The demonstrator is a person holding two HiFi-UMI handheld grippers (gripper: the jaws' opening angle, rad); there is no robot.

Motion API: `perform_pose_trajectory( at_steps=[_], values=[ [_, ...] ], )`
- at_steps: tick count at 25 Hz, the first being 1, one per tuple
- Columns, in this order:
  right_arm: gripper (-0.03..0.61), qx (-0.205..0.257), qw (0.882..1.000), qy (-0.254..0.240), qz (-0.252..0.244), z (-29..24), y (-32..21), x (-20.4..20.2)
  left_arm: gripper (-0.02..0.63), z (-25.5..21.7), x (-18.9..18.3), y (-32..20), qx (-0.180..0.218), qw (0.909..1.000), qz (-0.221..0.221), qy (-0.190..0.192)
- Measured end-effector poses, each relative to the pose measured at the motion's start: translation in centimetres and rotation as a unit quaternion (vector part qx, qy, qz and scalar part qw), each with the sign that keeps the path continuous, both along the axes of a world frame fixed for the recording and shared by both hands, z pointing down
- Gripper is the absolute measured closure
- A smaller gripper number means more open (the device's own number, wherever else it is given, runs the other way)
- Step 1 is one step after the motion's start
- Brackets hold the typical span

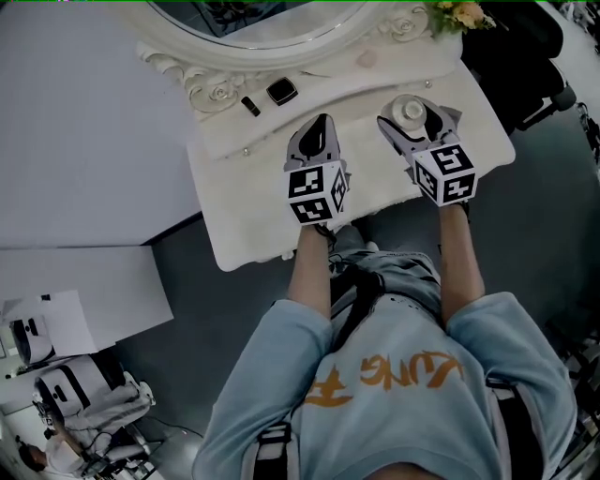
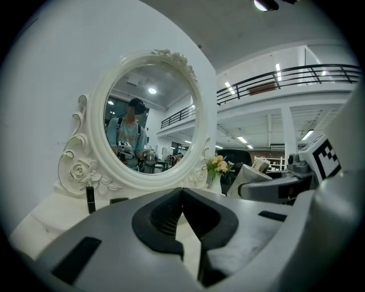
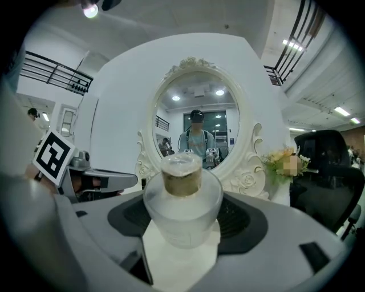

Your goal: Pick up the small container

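The small container (image 1: 410, 110) is a frosted glass jar (image 3: 182, 199) with a gold neck and a clear cap, standing at the right end of the white vanity table (image 1: 253, 216). My right gripper (image 1: 413, 117) reaches it from the near side, and in the right gripper view the gripper (image 3: 182, 225) has its black pads (image 3: 128, 217) pressed against both sides of the jar. My left gripper (image 1: 321, 127) hovers over the table's middle, to the left of the jar. Its jaws (image 2: 185, 222) are shut with nothing between them.
An ornate oval mirror (image 1: 262, 28) stands along the table's back. A black lipstick (image 1: 250, 106) and a black square case (image 1: 281, 91) lie at its base. A small flower bunch (image 1: 459, 14) sits back right. A black chair (image 1: 525, 56) is beyond the table's right edge.
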State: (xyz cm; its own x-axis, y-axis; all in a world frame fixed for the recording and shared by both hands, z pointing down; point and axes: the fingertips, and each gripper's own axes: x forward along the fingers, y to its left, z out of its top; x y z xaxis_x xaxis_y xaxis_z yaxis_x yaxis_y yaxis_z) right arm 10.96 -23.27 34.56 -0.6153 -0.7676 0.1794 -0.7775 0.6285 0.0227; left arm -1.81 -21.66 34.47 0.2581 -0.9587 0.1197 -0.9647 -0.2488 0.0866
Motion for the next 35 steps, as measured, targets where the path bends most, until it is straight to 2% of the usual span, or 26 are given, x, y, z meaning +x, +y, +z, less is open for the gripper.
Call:
perform_pose_trajectory(
  at_steps=[15, 35],
  values=[
    [0.247, 0.032, 0.999, -0.008, 0.003, -1.3, 1.2, 2.1, 0.592, -1.2, 1.5, 1.0, 0.020, 0.9997, 0.003, -0.012],
    [0.247, 0.033, 0.999, -0.013, 0.017, -1.8, -0.6, 2.6, 0.592, -1.8, 1.9, -1.1, 0.014, 0.9995, 0.022, -0.015]
  ],
)
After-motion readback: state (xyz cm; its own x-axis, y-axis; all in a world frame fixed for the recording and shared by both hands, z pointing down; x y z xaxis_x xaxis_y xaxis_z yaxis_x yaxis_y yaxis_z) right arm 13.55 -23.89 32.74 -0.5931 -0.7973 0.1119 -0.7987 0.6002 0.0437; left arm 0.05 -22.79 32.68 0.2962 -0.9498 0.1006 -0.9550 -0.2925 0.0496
